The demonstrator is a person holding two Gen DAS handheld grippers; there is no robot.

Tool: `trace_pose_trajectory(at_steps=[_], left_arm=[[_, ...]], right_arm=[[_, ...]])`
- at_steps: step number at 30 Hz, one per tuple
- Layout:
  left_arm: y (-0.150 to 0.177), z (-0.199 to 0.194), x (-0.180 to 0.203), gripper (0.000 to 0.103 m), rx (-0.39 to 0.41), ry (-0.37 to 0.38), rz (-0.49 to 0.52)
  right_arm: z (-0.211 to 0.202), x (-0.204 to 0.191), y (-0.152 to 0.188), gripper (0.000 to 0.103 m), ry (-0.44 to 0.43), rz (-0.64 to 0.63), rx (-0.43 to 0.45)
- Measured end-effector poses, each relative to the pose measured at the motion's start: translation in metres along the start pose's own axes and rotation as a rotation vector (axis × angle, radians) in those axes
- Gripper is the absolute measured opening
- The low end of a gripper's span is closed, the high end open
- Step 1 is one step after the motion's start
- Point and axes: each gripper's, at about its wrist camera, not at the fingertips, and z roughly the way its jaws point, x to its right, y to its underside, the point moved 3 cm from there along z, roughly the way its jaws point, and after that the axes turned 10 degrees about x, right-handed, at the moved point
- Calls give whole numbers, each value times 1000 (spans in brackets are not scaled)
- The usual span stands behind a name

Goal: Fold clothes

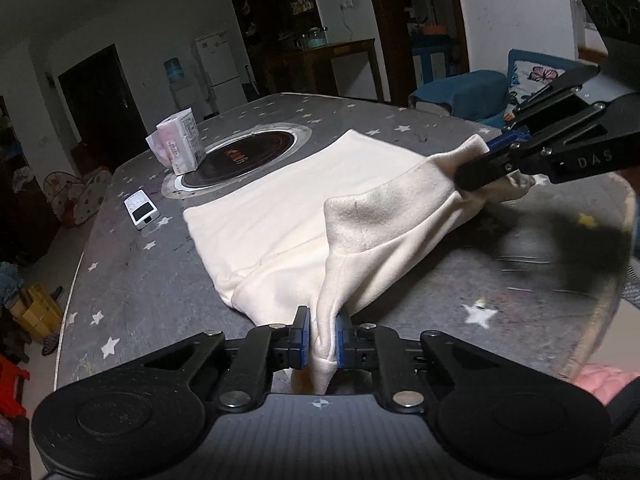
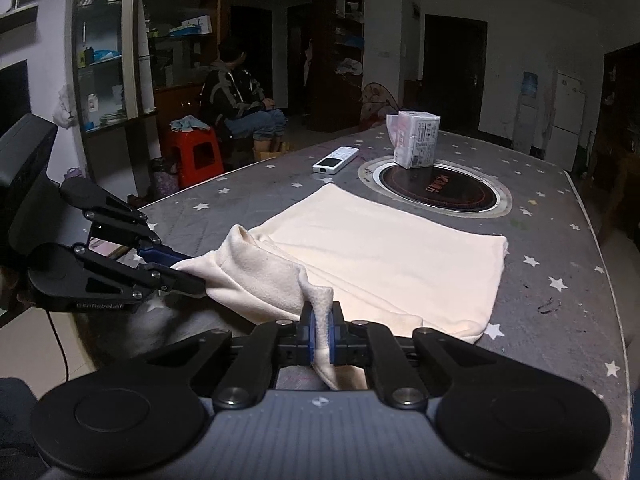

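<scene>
Left gripper (image 1: 323, 334): blue pads clamped on a bunched near corner of the cream fleece garment (image 1: 304, 216), raised off the grey star-print tablecloth (image 1: 132, 280). Garment otherwise flat, just short of the round inset cooktop (image 2: 438, 192). Right gripper (image 2: 322, 330): pinching the garment's other near corner. Beyond: remote (image 2: 335, 159), tissue pack (image 2: 416, 144).

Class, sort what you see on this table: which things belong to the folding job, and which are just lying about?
Part of the job:
- cream garment
- left gripper, shut on its near edge
- right gripper, shut on its near edge

Just lying about:
- tissue pack
- remote control
- built-in hotplate
</scene>
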Motion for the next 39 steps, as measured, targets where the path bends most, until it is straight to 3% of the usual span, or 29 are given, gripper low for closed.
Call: trace_pose_trajectory(at_steps=[13,17,25,32,39], left_arm=[[5,-98,24,12,19,154,-30],[-7,-110,23,12,49,171,-27],[-34,-69,-5,12,75,150,-52],[-48,-2,-38,12,22,105,-112],[-44,67,-53,12,-51,2,-166]], right_arm=[[-89,-52,1,5,-121,-12,-41],[-109,-58,-10,5,-135,-5,-36],[-77,-25,-38,5,-78,-1,0],[-17,17,-52,5,-24,42,4],[49,49,-35,5,67,112,-31]])
